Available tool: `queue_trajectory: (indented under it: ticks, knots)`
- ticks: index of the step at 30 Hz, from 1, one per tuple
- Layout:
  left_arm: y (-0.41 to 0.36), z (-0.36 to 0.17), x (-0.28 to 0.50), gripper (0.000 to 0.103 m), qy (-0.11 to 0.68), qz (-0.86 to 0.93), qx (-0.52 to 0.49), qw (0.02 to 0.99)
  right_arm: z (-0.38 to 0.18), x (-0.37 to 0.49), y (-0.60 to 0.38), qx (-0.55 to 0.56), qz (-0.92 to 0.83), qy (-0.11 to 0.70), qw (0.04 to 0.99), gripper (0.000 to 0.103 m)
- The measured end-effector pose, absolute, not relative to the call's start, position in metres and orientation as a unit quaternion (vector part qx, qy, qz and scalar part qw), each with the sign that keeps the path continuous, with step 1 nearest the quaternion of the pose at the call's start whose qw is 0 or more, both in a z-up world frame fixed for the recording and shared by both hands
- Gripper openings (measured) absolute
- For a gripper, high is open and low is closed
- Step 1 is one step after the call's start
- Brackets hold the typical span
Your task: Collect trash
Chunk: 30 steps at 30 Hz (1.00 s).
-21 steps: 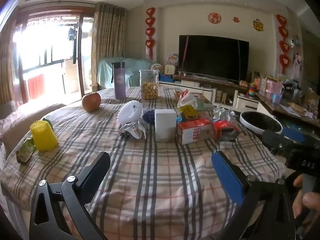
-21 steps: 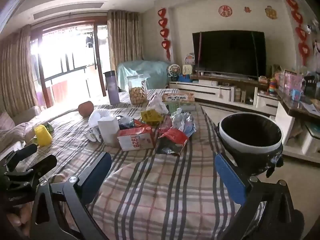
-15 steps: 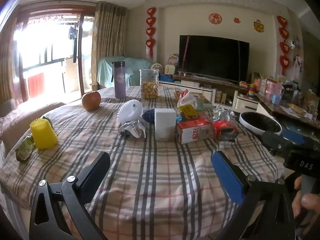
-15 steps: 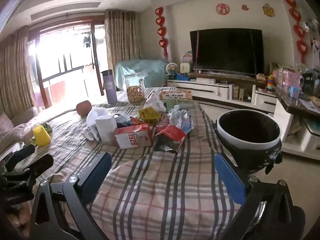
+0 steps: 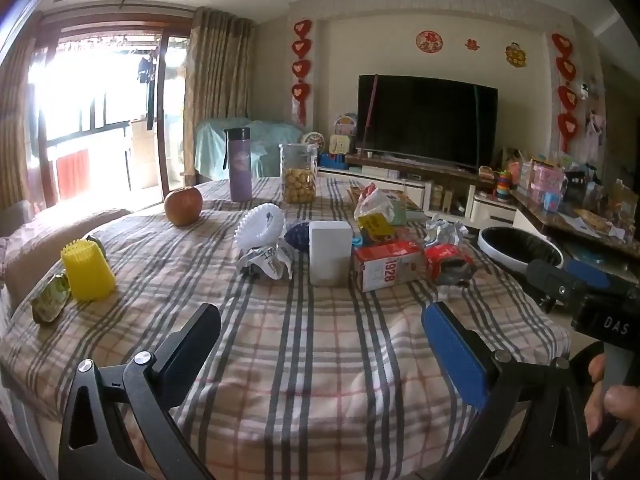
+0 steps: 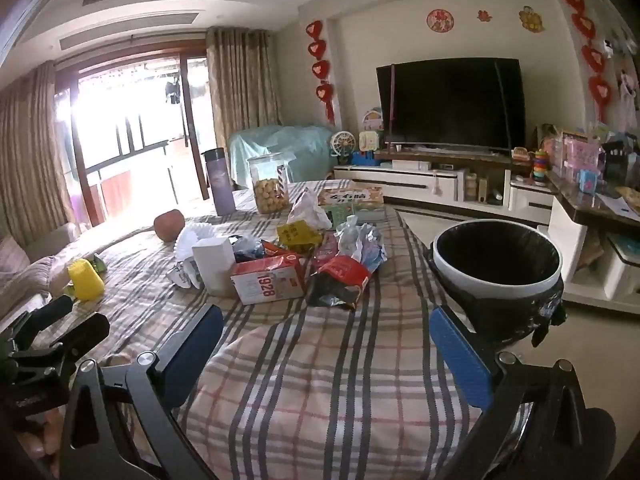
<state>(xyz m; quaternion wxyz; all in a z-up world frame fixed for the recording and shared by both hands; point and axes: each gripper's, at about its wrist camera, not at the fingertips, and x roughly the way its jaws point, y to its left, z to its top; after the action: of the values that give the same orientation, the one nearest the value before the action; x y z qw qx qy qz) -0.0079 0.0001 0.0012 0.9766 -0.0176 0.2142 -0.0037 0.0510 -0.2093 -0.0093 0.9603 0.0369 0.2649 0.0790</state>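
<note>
At mid-frame in both views, a heap of trash lies on the plaid tablecloth [image 5: 320,344]: a red "1928" carton [image 5: 387,265] touching a white box [image 5: 330,252], a red wrapper [image 6: 340,278] and crumpled paper [image 5: 264,261]. The black-lined trash bin [image 6: 496,276] stands just beside the table, right of centre. The left gripper [image 5: 320,344] and right gripper [image 6: 326,350] hover wide apart at the lower frame, holding nothing.

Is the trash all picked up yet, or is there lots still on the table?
Nothing looks done yet. The bin beside the table shows only its black liner. Both grippers, left and right, have open, empty jaws. Left to collect: the red 1928 box, the red wrapper, the crumpled foil and the yellow packet.
</note>
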Motion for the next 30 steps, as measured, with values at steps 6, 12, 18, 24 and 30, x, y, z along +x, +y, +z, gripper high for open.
queue_trajectory:
  ticks: [6,12,18,24,30]
  knots:
    - [-0.0002,0.0006,-0.0079,0.102,0.214,-0.003,-0.020,0.977,-0.0100,0.0502,-0.2093,0.040,0.080,0.268,0.959,0.103]
    - [0.0007,0.0000,-0.0077,0.102,0.215,-0.004,-0.021,0.976,-0.0113,0.0500,-0.2103,0.043,0.083,0.268,0.959,0.103]
    - [0.0000,-0.0003,-0.0078,0.102,0.214,-0.004,-0.020,0.977,-0.0132,0.0501,-0.2105,0.046,0.084,0.270,0.958,0.103]
    - [-0.0002,-0.0005,-0.0079,0.102,0.214,-0.004,-0.020,0.977,-0.0131,0.0506,-0.2105,0.046,0.084,0.270,0.958,0.103]
    - [-0.0001,-0.0006,-0.0079,0.102,0.214,-0.004,-0.021,0.977,-0.0130,0.0506,-0.2088,0.046,0.085,0.271,0.958,0.103]
